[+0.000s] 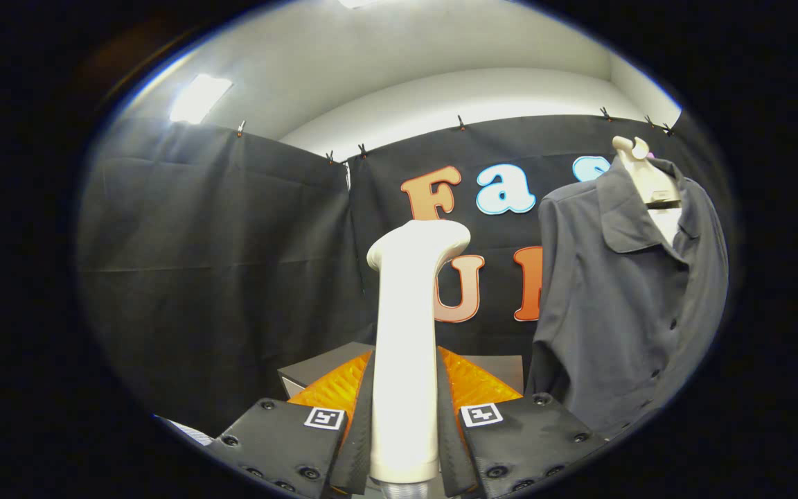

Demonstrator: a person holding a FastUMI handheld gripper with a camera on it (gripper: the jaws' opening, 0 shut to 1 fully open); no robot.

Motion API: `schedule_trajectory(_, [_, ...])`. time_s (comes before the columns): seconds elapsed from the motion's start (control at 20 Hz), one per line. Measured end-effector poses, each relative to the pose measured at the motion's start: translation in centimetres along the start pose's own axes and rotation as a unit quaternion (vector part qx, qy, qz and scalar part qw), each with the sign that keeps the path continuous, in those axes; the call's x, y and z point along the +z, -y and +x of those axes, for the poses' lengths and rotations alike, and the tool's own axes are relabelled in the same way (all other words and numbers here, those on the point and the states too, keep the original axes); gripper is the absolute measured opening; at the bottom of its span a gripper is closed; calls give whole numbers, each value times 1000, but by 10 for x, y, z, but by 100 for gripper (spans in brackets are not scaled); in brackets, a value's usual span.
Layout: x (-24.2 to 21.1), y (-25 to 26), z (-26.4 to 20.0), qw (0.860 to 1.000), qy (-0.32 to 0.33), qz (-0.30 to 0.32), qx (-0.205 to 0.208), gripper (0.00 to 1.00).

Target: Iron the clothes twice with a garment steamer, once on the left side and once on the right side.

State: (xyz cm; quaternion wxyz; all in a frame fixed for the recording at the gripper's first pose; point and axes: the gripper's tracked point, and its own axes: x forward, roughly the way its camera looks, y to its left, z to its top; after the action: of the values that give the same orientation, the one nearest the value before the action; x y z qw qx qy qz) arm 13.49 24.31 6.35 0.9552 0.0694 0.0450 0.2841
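A white garment steamer stands upright between my fingers, its head turned toward the shirt. My gripper is shut on the steamer's handle, with both pads pressed against its sides. A dark grey button-up shirt hangs on a pale mannequin torso to the right of the steamer and beyond the fingers. The steamer head is apart from the shirt, level with its chest.
A grey box or table top sits low behind the fingers. Black cloth walls close the booth on the left and at the back. Open space lies to the left of the steamer.
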Motion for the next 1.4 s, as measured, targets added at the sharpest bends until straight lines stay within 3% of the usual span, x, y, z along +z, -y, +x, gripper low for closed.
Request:
schedule_trajectory(0.15, [19,14,-35,999,39,-14,-16,47])
schedule_trajectory(0.65, [-7,81,-110,994,53,-10,-95,47])
schedule_trajectory(1.05, [-12,127,-131,987,67,-40,-138,47])
schedule_trajectory(1.4, [-18,142,-128,987,72,-35,-136,47])
